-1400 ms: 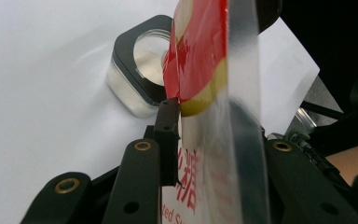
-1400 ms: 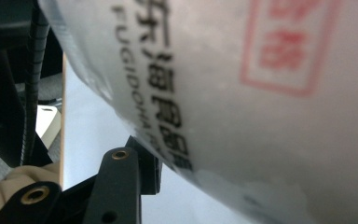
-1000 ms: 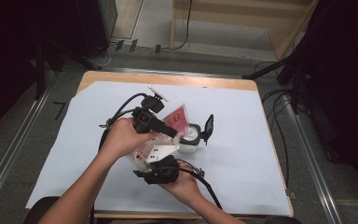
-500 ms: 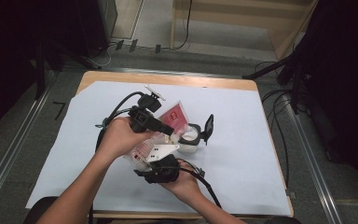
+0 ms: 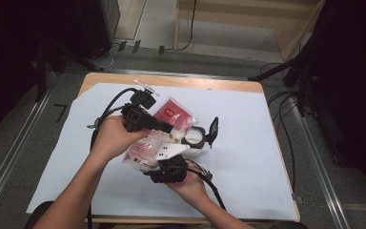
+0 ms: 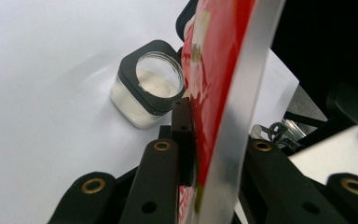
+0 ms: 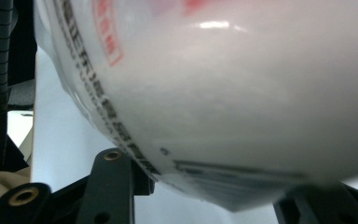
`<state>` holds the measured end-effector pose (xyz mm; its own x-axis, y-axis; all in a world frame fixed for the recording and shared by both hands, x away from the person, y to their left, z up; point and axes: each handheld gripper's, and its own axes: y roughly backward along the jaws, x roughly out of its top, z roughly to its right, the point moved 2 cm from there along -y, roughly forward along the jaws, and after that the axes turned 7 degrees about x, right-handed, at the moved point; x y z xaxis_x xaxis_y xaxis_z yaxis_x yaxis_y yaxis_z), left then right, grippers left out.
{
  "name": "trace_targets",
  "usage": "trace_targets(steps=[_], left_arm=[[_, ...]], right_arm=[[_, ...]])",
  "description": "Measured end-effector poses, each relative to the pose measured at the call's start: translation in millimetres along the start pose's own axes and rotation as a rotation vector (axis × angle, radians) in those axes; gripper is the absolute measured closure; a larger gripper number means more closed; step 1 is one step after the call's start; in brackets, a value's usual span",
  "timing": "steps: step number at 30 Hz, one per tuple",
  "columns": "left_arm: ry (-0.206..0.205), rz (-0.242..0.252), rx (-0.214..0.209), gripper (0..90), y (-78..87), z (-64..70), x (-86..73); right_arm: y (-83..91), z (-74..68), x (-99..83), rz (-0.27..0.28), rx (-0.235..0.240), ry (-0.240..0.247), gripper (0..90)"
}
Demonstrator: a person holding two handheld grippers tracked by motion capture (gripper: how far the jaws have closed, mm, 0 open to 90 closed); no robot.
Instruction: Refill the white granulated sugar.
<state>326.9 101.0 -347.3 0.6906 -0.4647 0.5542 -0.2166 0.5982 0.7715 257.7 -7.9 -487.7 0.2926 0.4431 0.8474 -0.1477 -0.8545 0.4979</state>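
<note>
1. The right gripper point(image 5: 167, 168), nearest the person, holds the bag's point(image 5: 145, 150) lower end between its jaws.
2. The left gripper point(image 5: 164, 128) pinches the bag's upper red part, above the table.
3. The open jar point(image 5: 194, 139) stands just beyond on the white sheet point(image 5: 248, 143).

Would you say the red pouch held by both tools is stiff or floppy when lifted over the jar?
Probably floppy: the pouch bends between the left tool and right tool, and its belly bulges in the right gripper view. Its glossy film looks slippery. The open jar, partly filled and squat, seems unlikely to tip.
</note>
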Motion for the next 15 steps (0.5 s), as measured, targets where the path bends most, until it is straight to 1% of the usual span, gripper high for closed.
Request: trace_targets(steps=[4,9,11,13,14,15], left_arm=[[-0.017,0.012,-0.013,82.7,7.0,-2.0,-1.5],[-0.012,0.034,-0.036,84.4,14.8,-5.0,-2.9],[-0.007,0.049,-0.038,87.7,20.1,-7.0,-3.4],[-0.011,0.054,-0.041,89.3,24.2,-8.6,-4.4],[-0.008,0.055,-0.032,90.0,25.7,-8.9,-5.0],[-0.013,0.058,-0.037,90.0,26.3,-10.0,-5.5]], right_arm=[[1.0,0.4,0.5,-0.004,-0.019,0.013,52.8],[1.0,3.0,0.1,-0.012,-0.039,0.012,50.2],[0.6,3.0,-0.4,-0.024,-0.052,0.012,50.1],[-0.4,2.2,-0.8,-0.041,-0.094,0.017,50.0],[-0.8,1.7,-0.7,-0.043,-0.107,0.015,49.6],[-0.9,1.7,-0.4,-0.038,-0.099,0.008,49.5]])
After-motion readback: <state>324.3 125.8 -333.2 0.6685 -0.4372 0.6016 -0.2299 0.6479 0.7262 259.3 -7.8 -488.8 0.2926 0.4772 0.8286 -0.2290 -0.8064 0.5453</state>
